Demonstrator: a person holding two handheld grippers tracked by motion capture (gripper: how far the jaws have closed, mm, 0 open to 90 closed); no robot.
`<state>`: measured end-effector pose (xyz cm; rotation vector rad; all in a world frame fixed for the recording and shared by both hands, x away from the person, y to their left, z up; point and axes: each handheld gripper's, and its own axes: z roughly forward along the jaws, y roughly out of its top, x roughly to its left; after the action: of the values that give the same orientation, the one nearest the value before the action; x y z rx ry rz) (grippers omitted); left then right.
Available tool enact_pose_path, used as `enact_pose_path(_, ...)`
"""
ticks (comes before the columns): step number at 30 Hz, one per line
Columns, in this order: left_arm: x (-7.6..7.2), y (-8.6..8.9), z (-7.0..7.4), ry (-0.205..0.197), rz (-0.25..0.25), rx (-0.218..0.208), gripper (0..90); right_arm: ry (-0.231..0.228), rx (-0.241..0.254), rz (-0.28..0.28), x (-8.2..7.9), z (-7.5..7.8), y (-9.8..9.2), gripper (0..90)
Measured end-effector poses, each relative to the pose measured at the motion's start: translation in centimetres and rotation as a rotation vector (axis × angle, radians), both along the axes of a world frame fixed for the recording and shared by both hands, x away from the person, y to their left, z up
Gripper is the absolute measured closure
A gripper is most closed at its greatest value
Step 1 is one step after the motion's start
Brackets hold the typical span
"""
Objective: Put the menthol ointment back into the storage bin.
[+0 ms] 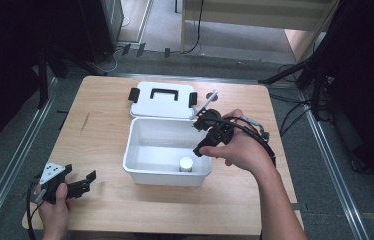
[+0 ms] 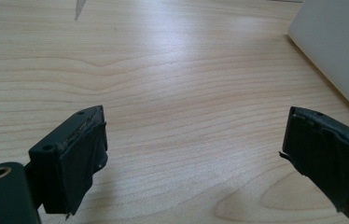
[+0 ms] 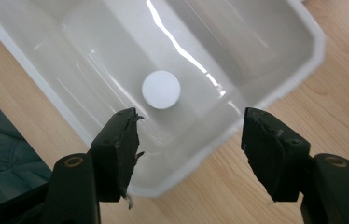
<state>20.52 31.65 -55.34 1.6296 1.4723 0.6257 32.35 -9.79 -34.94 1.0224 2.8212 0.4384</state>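
Jaws are standing apart on both grippers; you're hovering the right gripper over the bin, so centre on the white bottle.

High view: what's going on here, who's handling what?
A person works at a wooden table with a gripper in each hand. The right gripper hangs open above the white bin, holding nothing. A small white-capped container stands inside the bin near its front wall. The bin's lid lies on the table behind it. The left gripper is open too, low over bare table to the bin's left.
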Motion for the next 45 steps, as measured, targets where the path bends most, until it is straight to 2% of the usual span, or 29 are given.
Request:
enact_pose_path(1, 0.0, 0.0, 0.0, 0.000, 0.000, 0.000, 7.3, 0.000, 0.000, 0.000, 0.0, 0.0, 0.0, 37.1)
enact_pose_path(7, 0.0, 0.0, 0.0, 0.002, -0.003, 0.006, 7.3, -0.009, 0.017, -0.060, -0.2, -0.2, -3.4, 36.8)
enact_pose_path(9, 0.0, -0.1, 0.0, 0.001, -0.003, 0.008, 7.3, -0.014, 0.030, -0.088, -0.3, -0.7, -4.9, 36.7)
enact_pose_path(10, 0.0, -0.1, 0.0, 0.001, -0.003, 0.008, 7.3, -0.014, 0.030, -0.088, -0.3, -0.7, -4.9, 36.7)
enact_pose_path(13, 0.0, -0.1, 0.0, 0.003, -0.005, 0.010, 7.3, -0.029, 0.048, -0.123, -0.4, -1.6, -6.5, 35.6)
enact_pose_path(14, 0.0, -0.1, 0.0, 0.005, -0.005, 0.009, 7.3, -0.048, 0.063, -0.153, -0.4, -2.4, -7.5, 34.0)
enact_pose_path(15, -0.1, 0.0, 0.1, 0.005, -0.005, 0.010, 7.3, -0.048, 0.063, -0.153, -0.4, -2.4, -7.5, 34.0)
enact_pose_path(16, 0.0, -0.1, 0.0, 0.002, -0.004, 0.011, 7.3, -0.069, 0.090, -0.180, -0.4, -3.3, -8.6, 32.1)
enact_pose_path(17, 0.0, -0.1, 0.0, 0.002, -0.004, 0.011, 7.3, -0.069, 0.090, -0.180, -0.4, -3.3, -8.6, 32.1)
enact_pose_path(21, -0.1, -0.1, 0.0, 0.002, -0.005, 0.012, 7.3, -0.143, 0.177, -0.214, -0.9, -5.2, -10.4, 27.4)
enact_pose_path(22, -0.1, -0.1, 0.0, 0.003, -0.005, 0.013, 7.3, -0.184, 0.201, -0.241, -1.3, -6.2, -11.1, 25.2)
enact_pose_path(23, -0.1, -0.1, 0.0, 0.003, -0.005, 0.013, 7.3, -0.184, 0.201, -0.241, -1.3, -6.2, -11.1, 25.2)
enact_pose_path(26, -0.1, -0.1, 0.0, 0.003, -0.007, 0.015, 7.3, -0.239, 0.228, -0.286, -2.0, -7.8, -12.1, 22.5)
enact_pose_path(29, -0.1, -0.1, 0.0, 0.002, -0.007, 0.015, 7.3, -0.271, 0.271, -0.322, -2.8, -9.4, -13.0, 19.5)
enact_pose_path(30, -0.1, -0.1, 0.0, 0.003, -0.007, 0.016, 7.3, -0.293, 0.284, -0.342, -3.3, -10.5, -13.6, 16.4)
enact_pose_path(31, -0.1, -0.1, 0.0, 0.003, -0.007, 0.016, 7.3, -0.293, 0.284, -0.342, -3.3, -10.5, -13.6, 16.4)
enact_pose_path(35, -0.1, -0.1, 0.0, 0.003, -0.006, 0.016, 7.3, -0.345, 0.316, -0.387, -4.3, -12.6, -15.0, 13.5)
enact_pose_path(37, -0.1, -0.1, 0.1, 0.004, -0.007, 0.017, 7.3, -0.378, 0.342, -0.406, -5.0, -13.7, -15.8, 12.5)
enact_pose_path(38, -0.1, -0.1, 0.1, 0.004, -0.007, 0.017, 7.3, -0.396, 0.370, -0.433, -5.6, -14.8, -16.8, 10.3)
enact_pose_path(39, -0.1, -0.1, 0.1, 0.004, -0.007, 0.017, 7.3, -0.396, 0.370, -0.433, -5.6, -14.8, -16.8, 10.3)
enact_pose_path(45, 0.0, -0.1, 0.0, 0.005, -0.006, 0.019, 7.3, -0.419, 0.436, -0.492, -7.3, -17.3, -19.9, 8.4)
